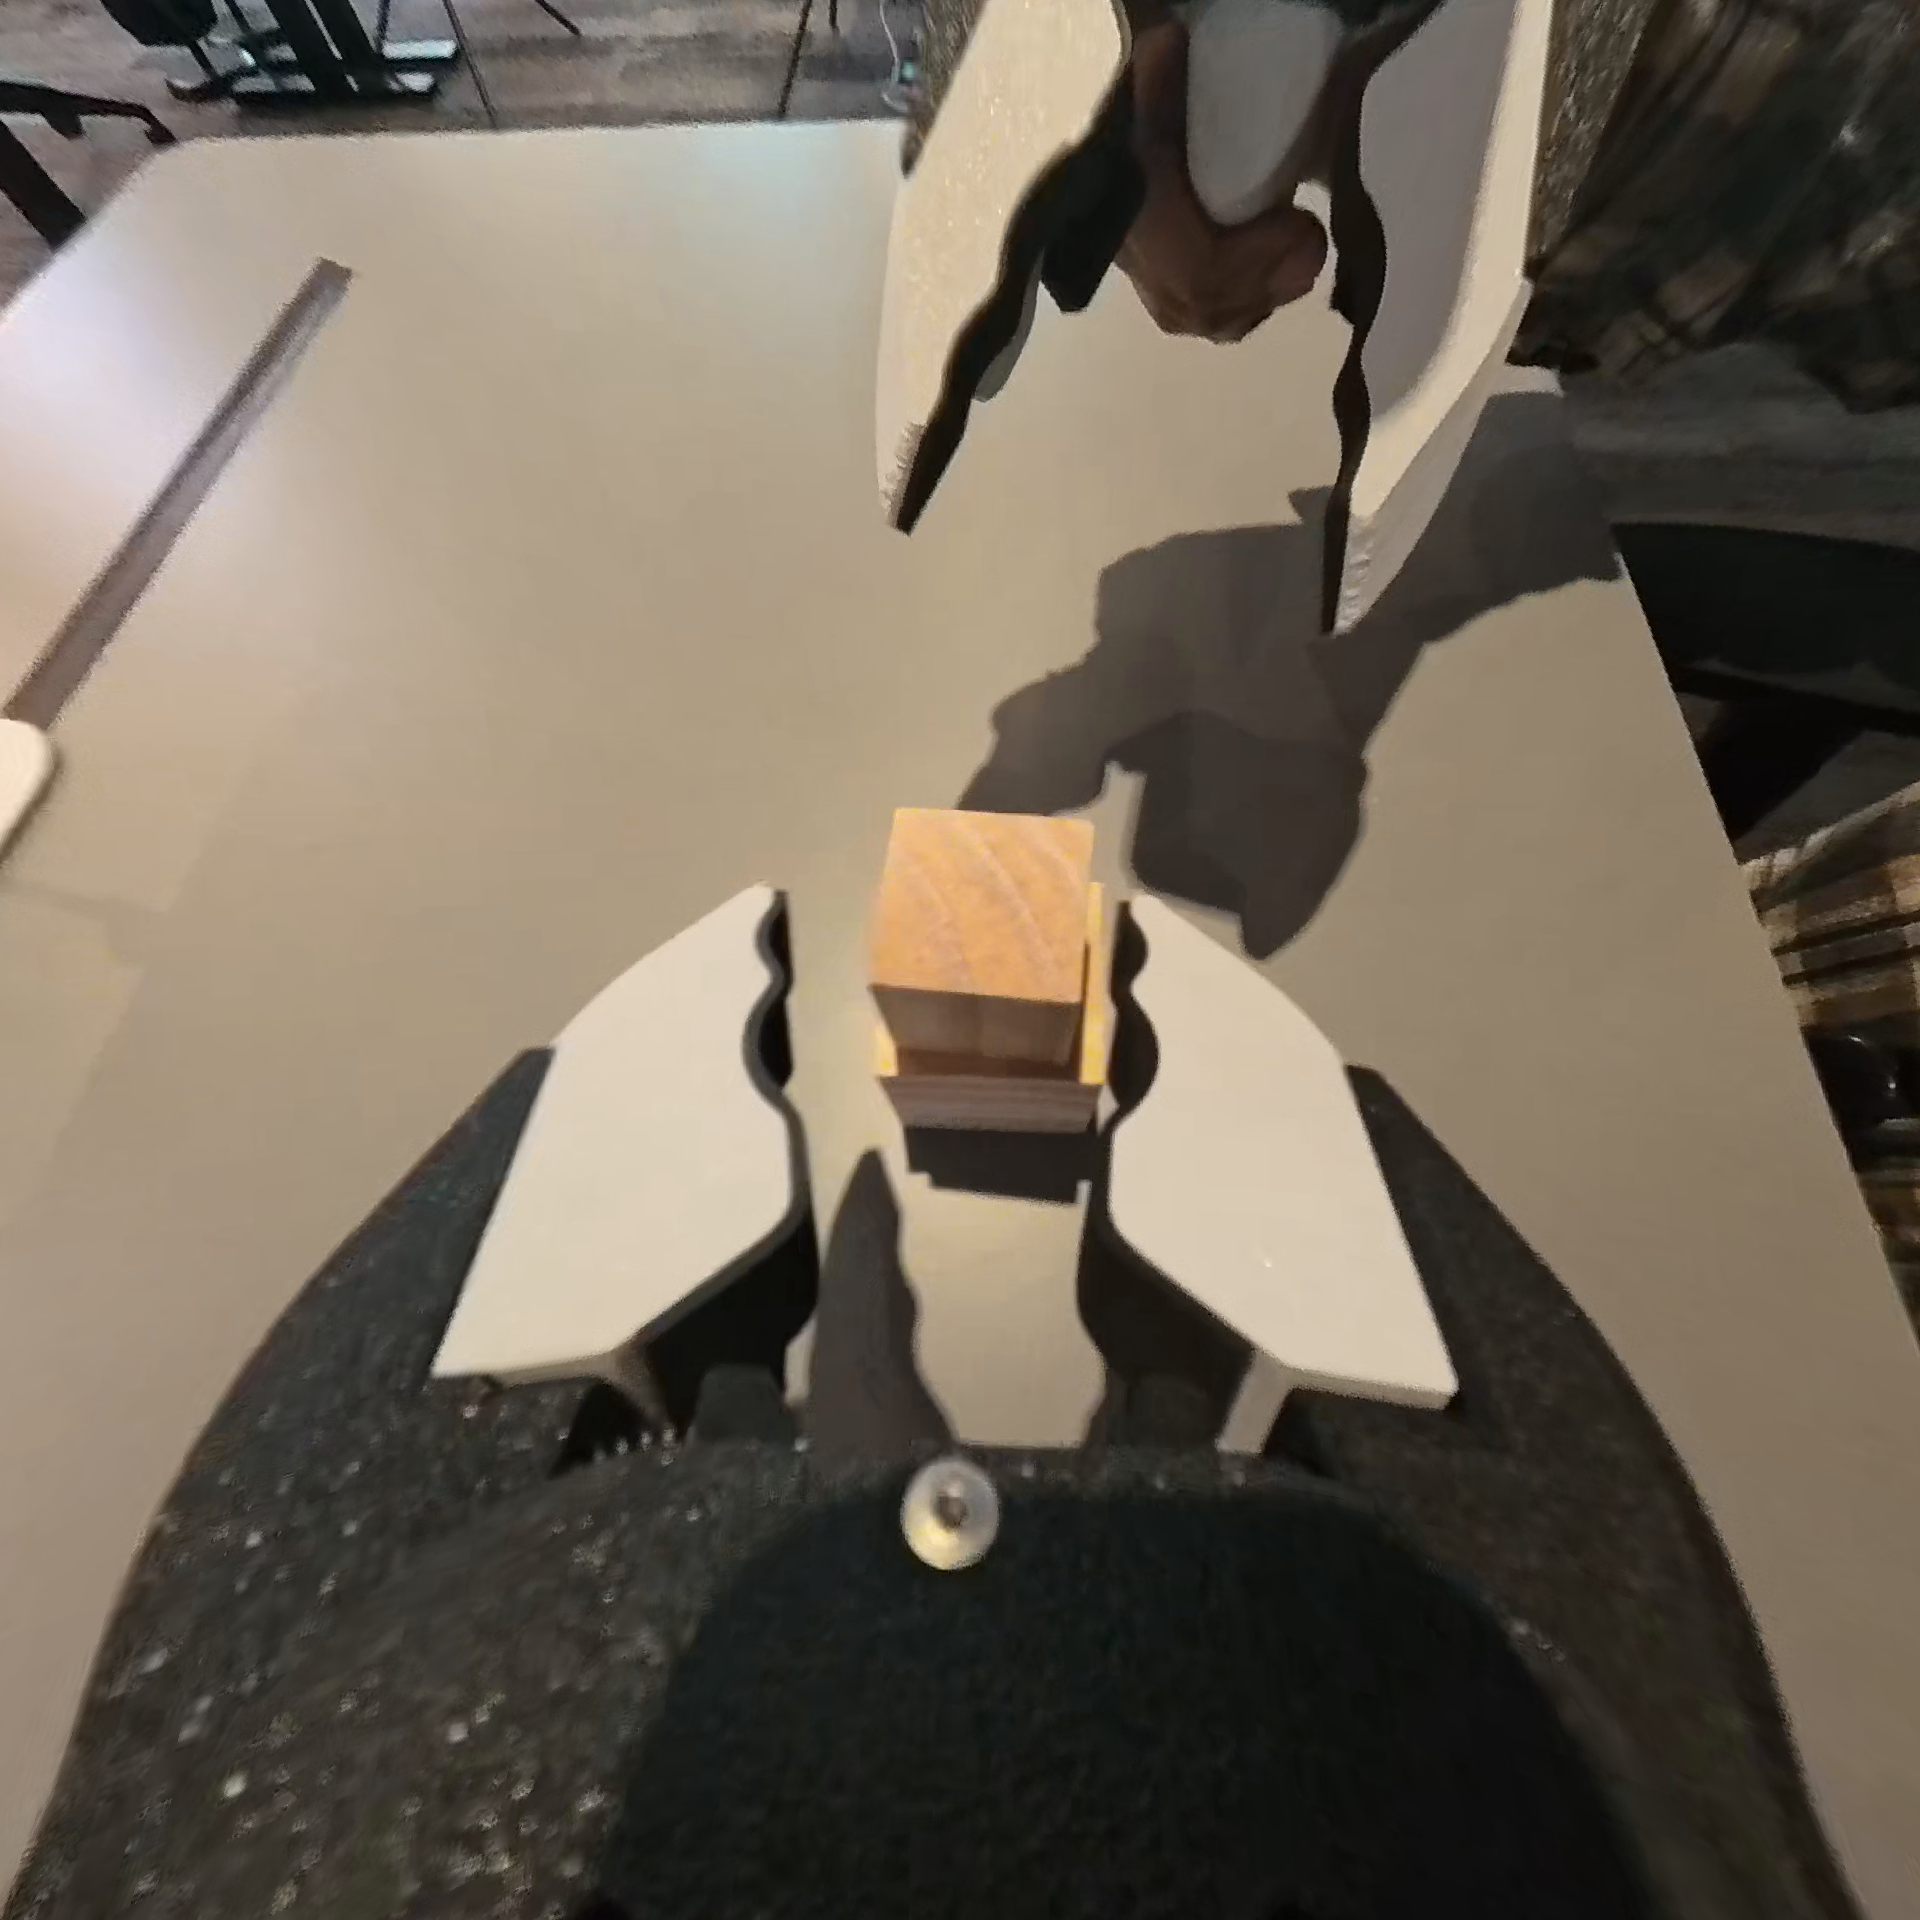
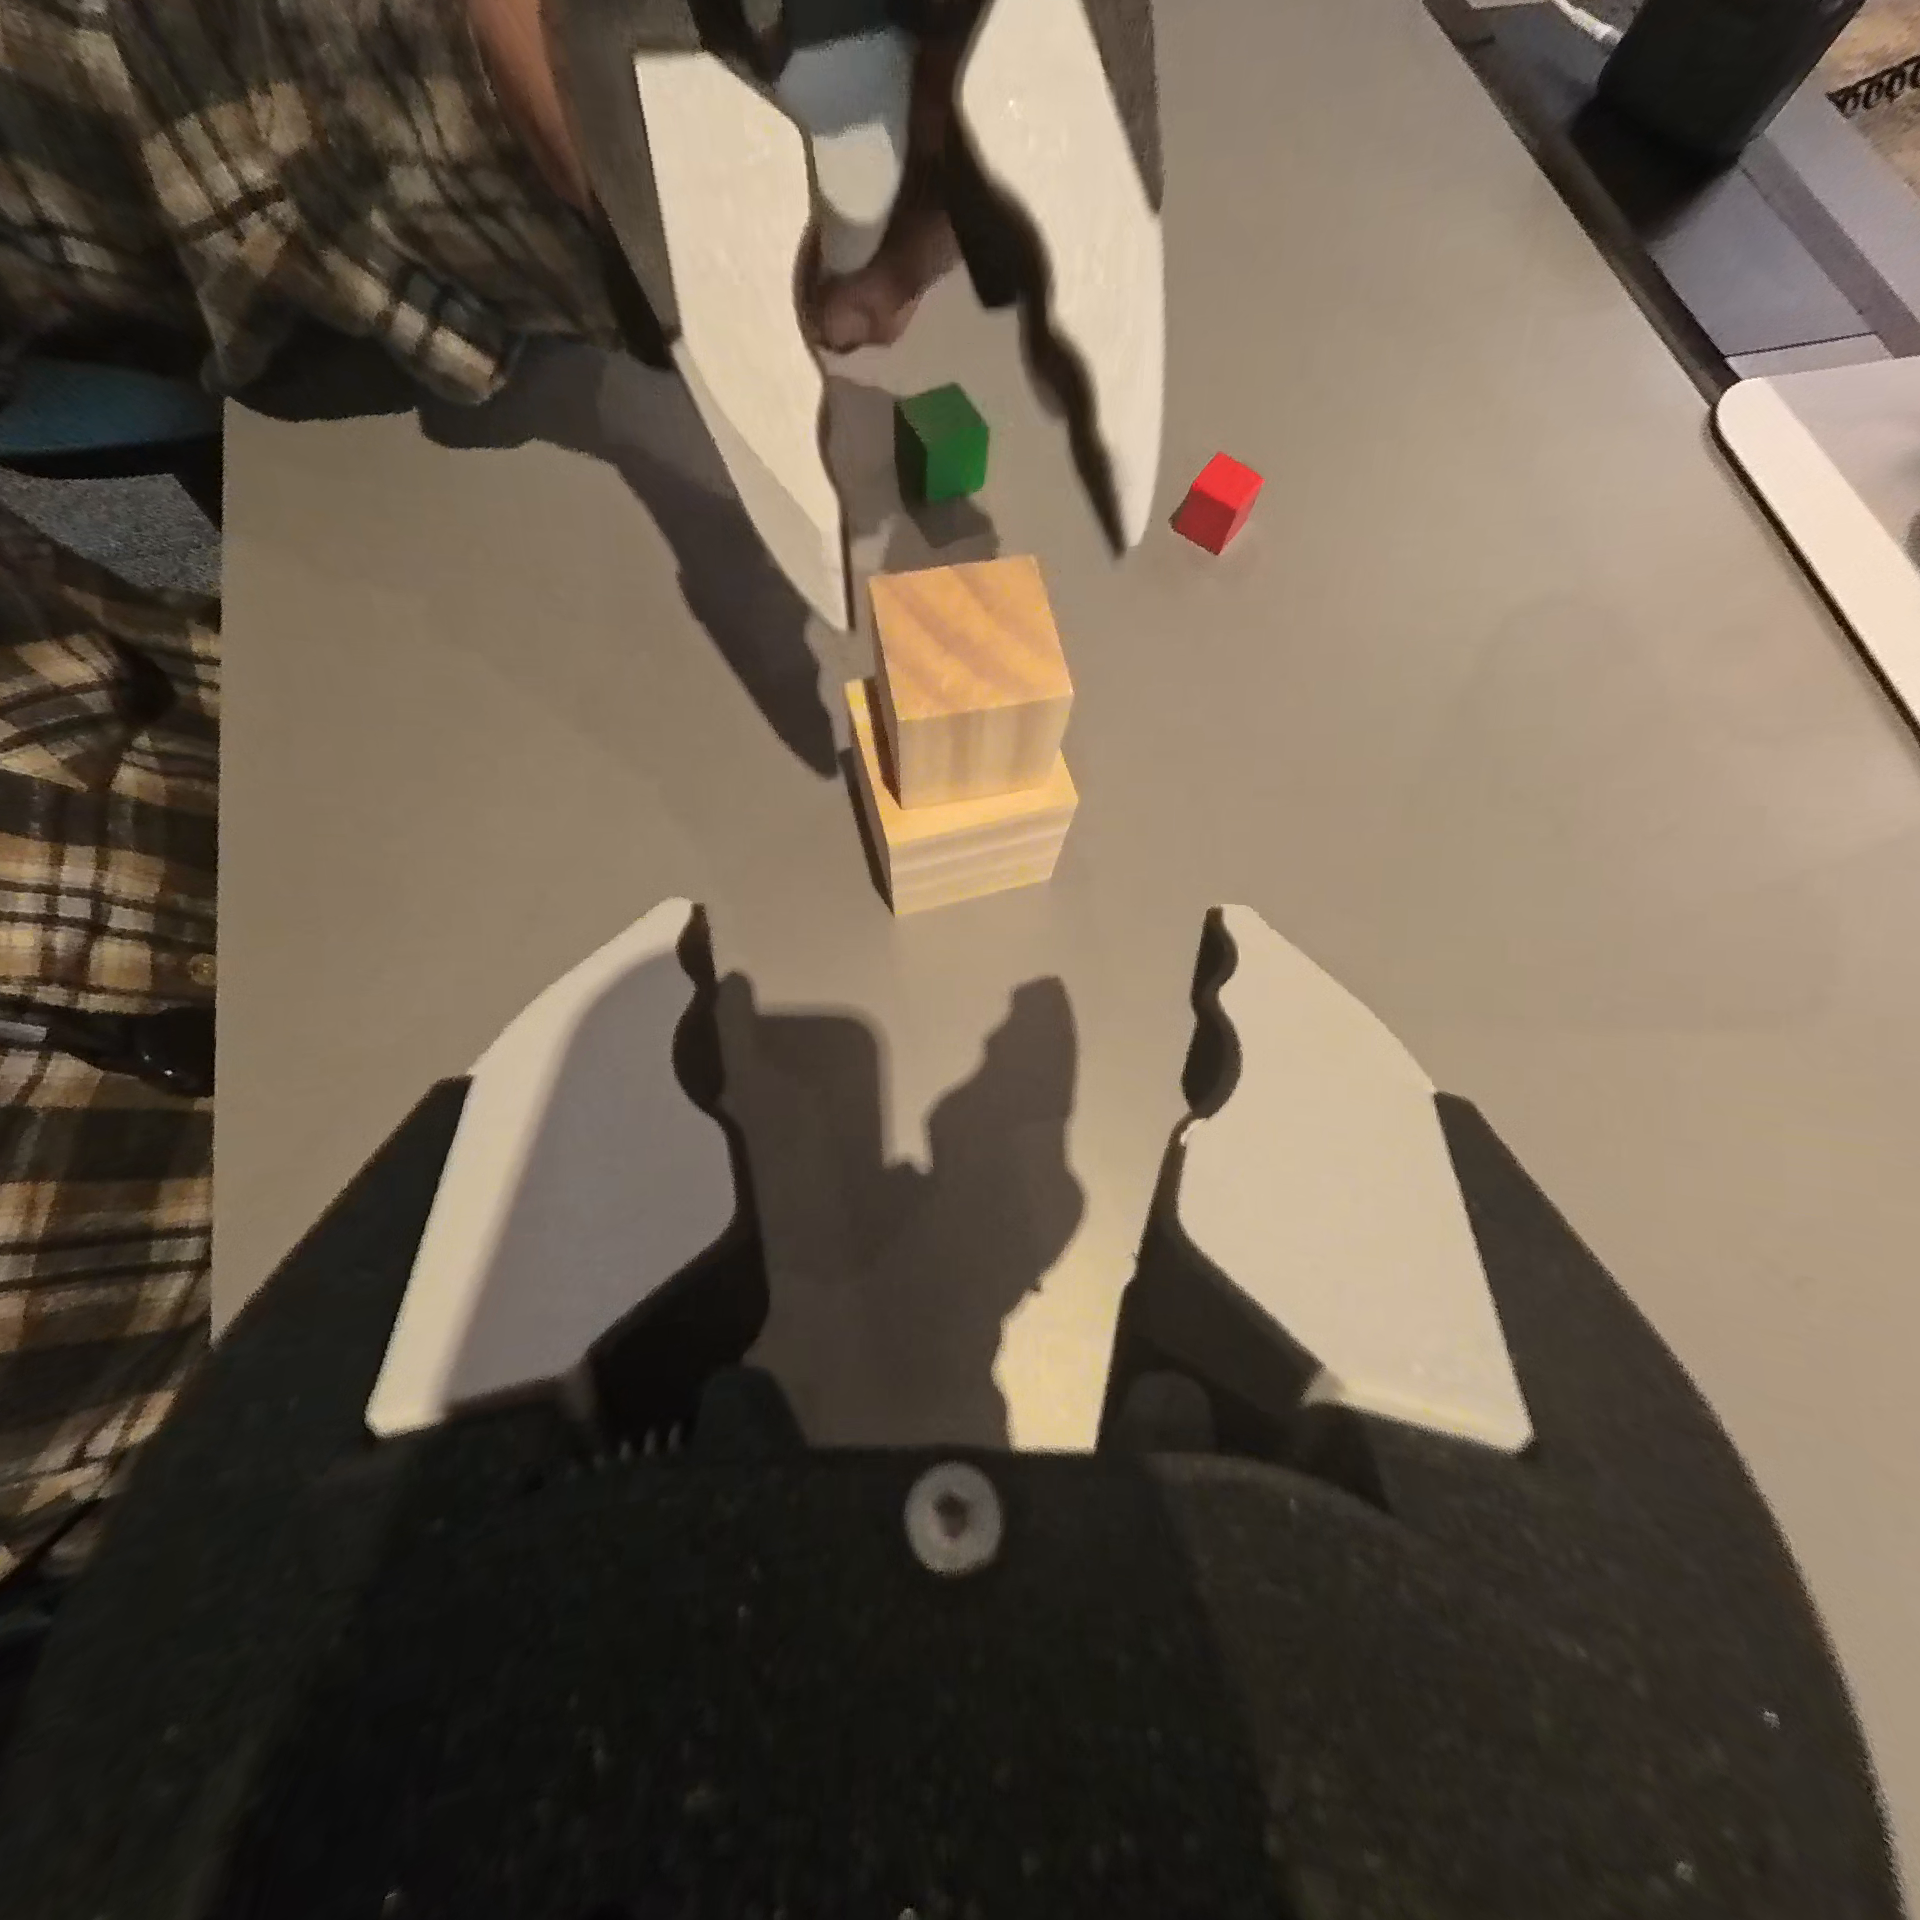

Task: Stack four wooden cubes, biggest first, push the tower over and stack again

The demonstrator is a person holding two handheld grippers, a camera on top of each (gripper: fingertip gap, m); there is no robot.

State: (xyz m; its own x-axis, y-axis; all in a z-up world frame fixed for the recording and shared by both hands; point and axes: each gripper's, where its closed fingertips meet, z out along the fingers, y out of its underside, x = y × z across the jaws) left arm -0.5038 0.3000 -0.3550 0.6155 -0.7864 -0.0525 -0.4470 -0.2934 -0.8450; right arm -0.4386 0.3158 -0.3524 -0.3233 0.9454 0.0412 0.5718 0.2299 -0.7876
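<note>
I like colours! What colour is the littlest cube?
Red, seen best in the right wrist view.

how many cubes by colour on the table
plain wood: 2, a smaller cube stacked on a bigger cube
green: 1, green cube
red: 1, red cube
total: 4

Dim warm light, hard dark shadows on the table (image 2: 1351, 727), soft blur, edges bent.
</note>
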